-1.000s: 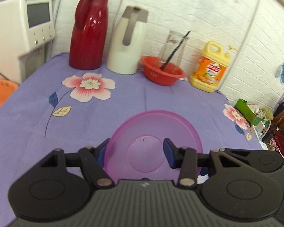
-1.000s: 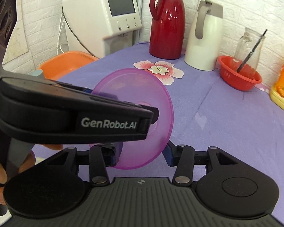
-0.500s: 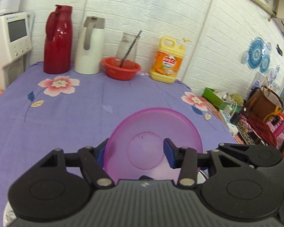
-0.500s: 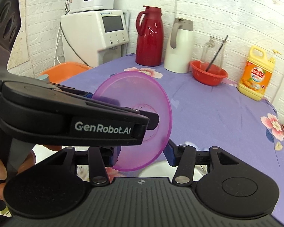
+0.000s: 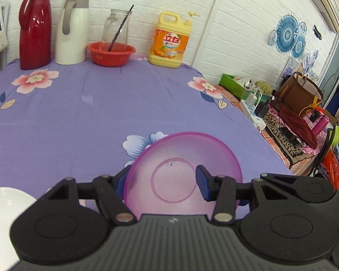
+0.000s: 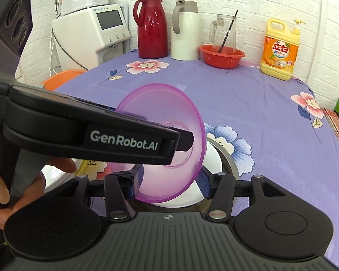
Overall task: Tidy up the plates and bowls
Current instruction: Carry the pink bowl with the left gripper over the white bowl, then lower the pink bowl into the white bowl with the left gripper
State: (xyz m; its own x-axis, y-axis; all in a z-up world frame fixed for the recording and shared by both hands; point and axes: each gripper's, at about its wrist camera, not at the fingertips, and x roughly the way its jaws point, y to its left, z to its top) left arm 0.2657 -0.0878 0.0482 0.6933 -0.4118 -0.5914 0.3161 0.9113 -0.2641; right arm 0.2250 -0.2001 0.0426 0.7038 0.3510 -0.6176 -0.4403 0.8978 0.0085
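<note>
A translucent purple bowl (image 5: 183, 158) hangs tilted above the table, its inside facing the left wrist camera. My left gripper (image 5: 161, 180) is shut on it, one pad inside the bowl and the other behind its outer wall. In the right wrist view the same purple bowl (image 6: 160, 113) is crossed by the left gripper's black finger (image 6: 124, 140). The bowl's lower edge sits between the jaws of my right gripper (image 6: 167, 185), which are opening and stand off its sides. Beneath it a white dish (image 6: 211, 158) lies inside a steel bowl (image 6: 228, 160).
Along the back wall stand a red flask (image 6: 151, 27), a white jug (image 6: 184, 31), a red basket (image 6: 221, 55) in front of a glass jar, and a yellow detergent bottle (image 6: 280, 49). A white dish (image 5: 4, 205) lies at lower left. Clutter lines the table's right edge.
Both grippers have drawn back from the wall and swung right with the purple bowl. The right jaws have widened around it. The white dish and steel bowl have come into view below.
</note>
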